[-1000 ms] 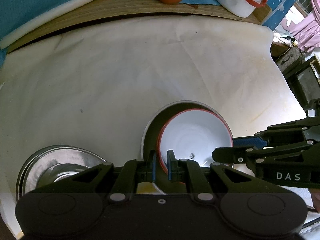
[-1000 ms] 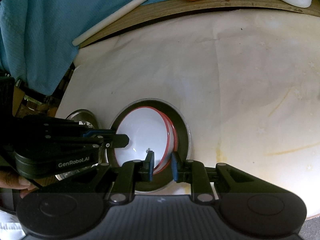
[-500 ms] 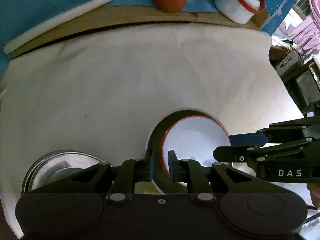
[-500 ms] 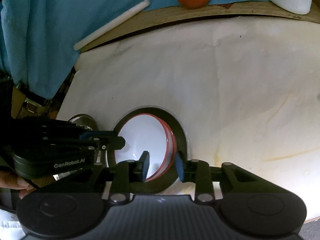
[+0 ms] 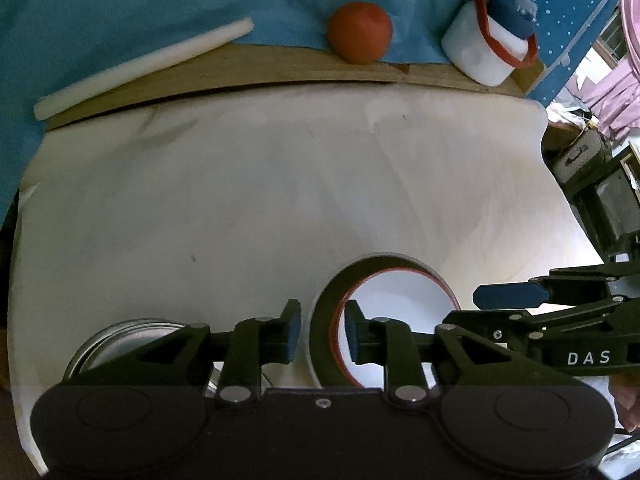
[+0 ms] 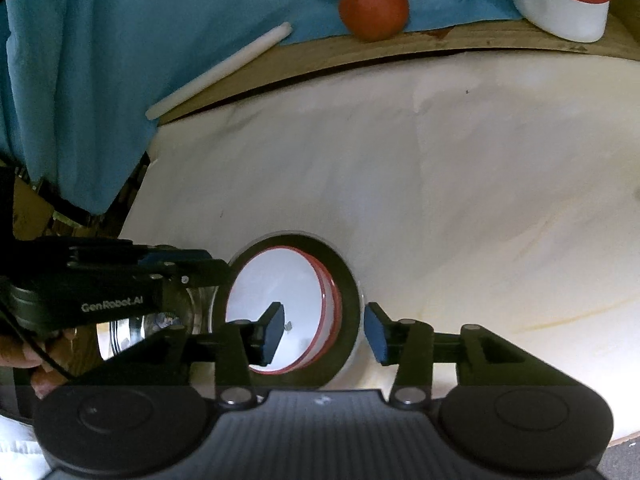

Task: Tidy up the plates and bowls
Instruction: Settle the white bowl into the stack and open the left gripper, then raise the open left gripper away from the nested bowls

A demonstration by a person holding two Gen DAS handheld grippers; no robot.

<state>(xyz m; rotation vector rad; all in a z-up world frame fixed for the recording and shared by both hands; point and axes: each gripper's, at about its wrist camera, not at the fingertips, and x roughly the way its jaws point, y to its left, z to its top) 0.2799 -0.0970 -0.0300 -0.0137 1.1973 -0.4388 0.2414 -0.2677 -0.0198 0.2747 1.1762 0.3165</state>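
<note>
A white bowl with a red rim (image 5: 400, 300) (image 6: 272, 280) sits nested inside a dark bowl (image 5: 360, 270) (image 6: 348, 292) on the cream tablecloth. My left gripper (image 5: 322, 336) straddles the stack's left rim; its jaws are opening and the pads stand clear of the rim. My right gripper (image 6: 325, 334) straddles the right rim, also opening, with one pad inside the white bowl and the other just outside the dark wall. Each gripper shows in the other's view: right gripper (image 5: 480, 306), left gripper (image 6: 208, 266). A steel bowl stack (image 5: 120, 344) (image 6: 132, 332) sits to the left.
At the back, a wooden board edge (image 5: 280, 76) carries a white rod (image 5: 140, 68), a red ball-like thing (image 5: 360, 32) and a white red-rimmed container (image 5: 488, 44) on blue cloth. The table's right edge (image 5: 560, 200) borders dark furniture. A hand (image 6: 24, 356) holds the left gripper.
Both grippers' jaws have spread apart and let go of the bowl rims they were pinching. The nested bowls now rest on the cloth. Both views have tilted up slightly.
</note>
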